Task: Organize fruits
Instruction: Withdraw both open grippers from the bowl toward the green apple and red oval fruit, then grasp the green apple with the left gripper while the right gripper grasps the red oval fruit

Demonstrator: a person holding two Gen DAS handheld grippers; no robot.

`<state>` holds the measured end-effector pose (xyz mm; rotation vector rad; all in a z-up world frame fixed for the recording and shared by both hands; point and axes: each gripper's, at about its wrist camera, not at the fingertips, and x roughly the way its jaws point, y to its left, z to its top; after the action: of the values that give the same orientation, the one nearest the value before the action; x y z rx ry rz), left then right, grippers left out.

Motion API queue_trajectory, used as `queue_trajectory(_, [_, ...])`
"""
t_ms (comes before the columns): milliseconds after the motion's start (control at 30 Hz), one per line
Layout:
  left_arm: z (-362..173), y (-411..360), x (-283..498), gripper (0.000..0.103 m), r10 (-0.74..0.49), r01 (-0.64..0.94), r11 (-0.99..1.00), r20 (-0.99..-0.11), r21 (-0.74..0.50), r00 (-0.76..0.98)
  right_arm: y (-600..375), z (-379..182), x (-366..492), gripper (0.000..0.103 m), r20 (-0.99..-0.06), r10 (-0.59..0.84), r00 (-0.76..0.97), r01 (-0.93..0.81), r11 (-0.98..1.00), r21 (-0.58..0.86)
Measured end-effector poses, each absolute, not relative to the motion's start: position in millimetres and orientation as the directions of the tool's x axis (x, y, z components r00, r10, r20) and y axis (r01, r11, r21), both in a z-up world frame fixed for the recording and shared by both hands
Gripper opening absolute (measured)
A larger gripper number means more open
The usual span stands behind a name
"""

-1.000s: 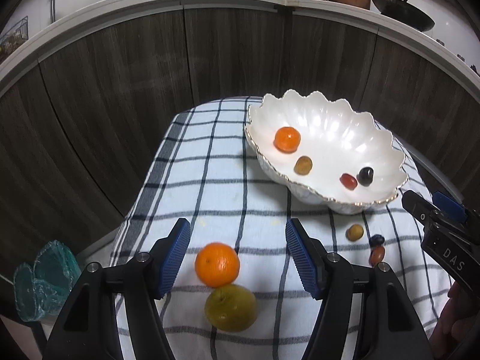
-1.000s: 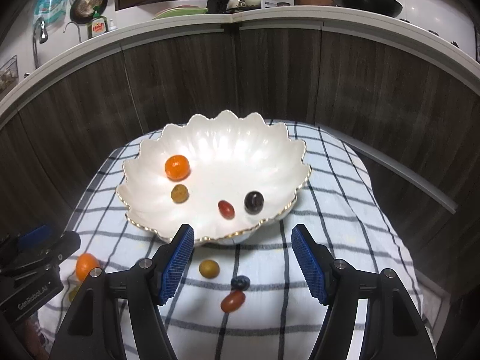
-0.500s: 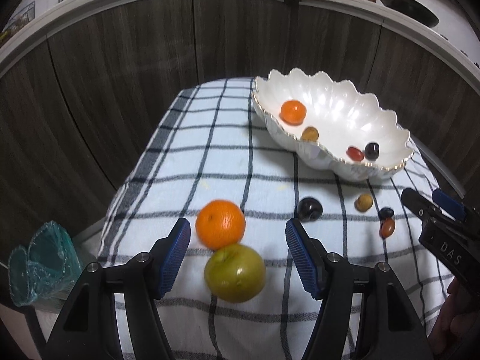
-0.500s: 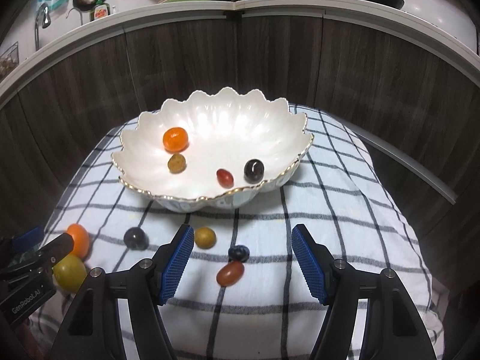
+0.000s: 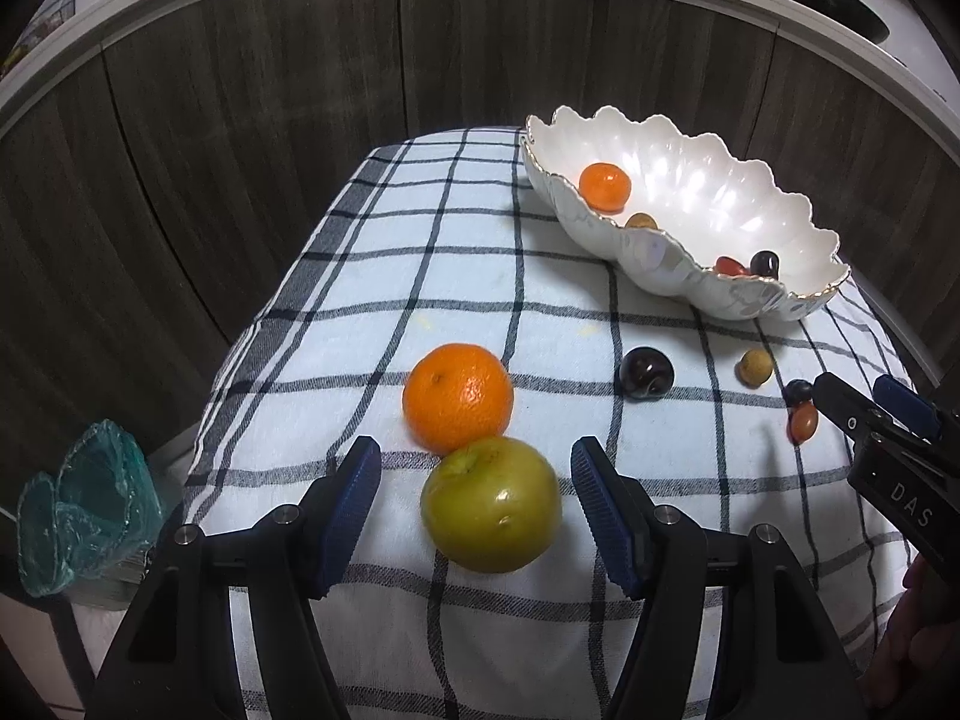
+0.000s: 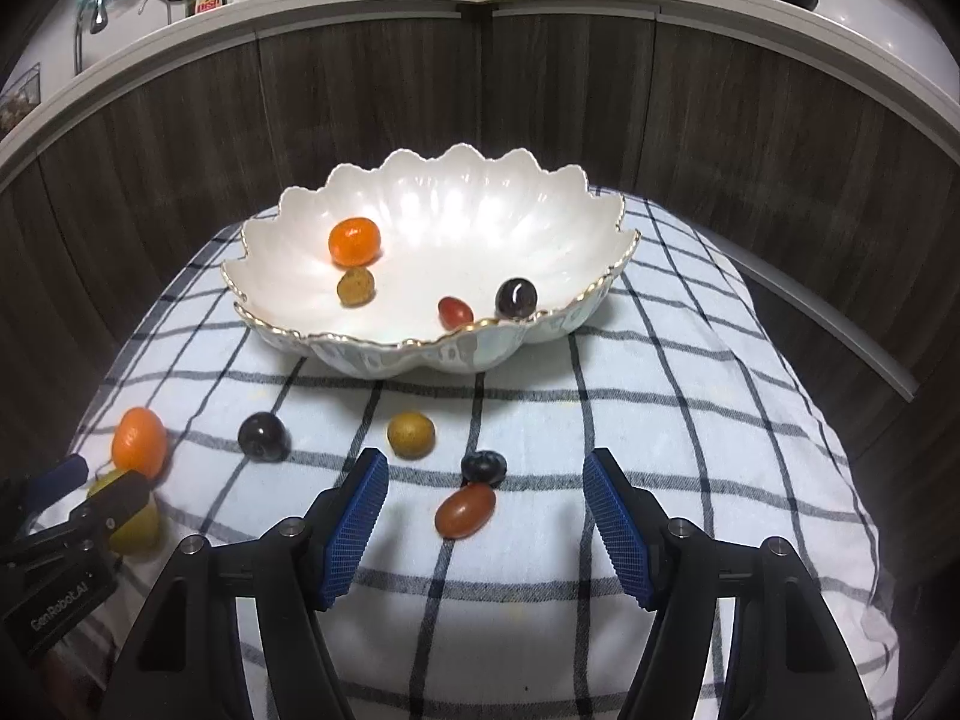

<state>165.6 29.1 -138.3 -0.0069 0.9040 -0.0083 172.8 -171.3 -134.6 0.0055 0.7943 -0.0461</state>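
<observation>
A green fruit lies on the checked cloth between the blue pads of my left gripper, which stands open with a gap on both sides. An orange touches the green fruit on its far side. My right gripper is open over a blueberry and a red grape tomato. A dark plum and a yellowish fruit lie farther out. The white scalloped bowl holds a mandarin, a brownish fruit, a red tomato and a dark grape.
The checked cloth covers a small table that drops off at the left and right edges. Dark wood cabinet fronts curve behind it. A teal glass object sits low at the left. A person's hand holds the right gripper.
Both grippers have sunk toward the cloth, so the fruits look larger and nearer. The green fruit now lies between the left pads. The dark plum has come into view.
</observation>
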Motion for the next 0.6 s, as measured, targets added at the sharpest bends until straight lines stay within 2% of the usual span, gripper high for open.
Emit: queue_trajectory(600, [-152,30,167,0.064,-0.022,-0.002,1.0,-0.798,-0.029,0.602,-171,-162,180,0.067,-0.754,-0.021,0.657,0.039,0.999,0.006])
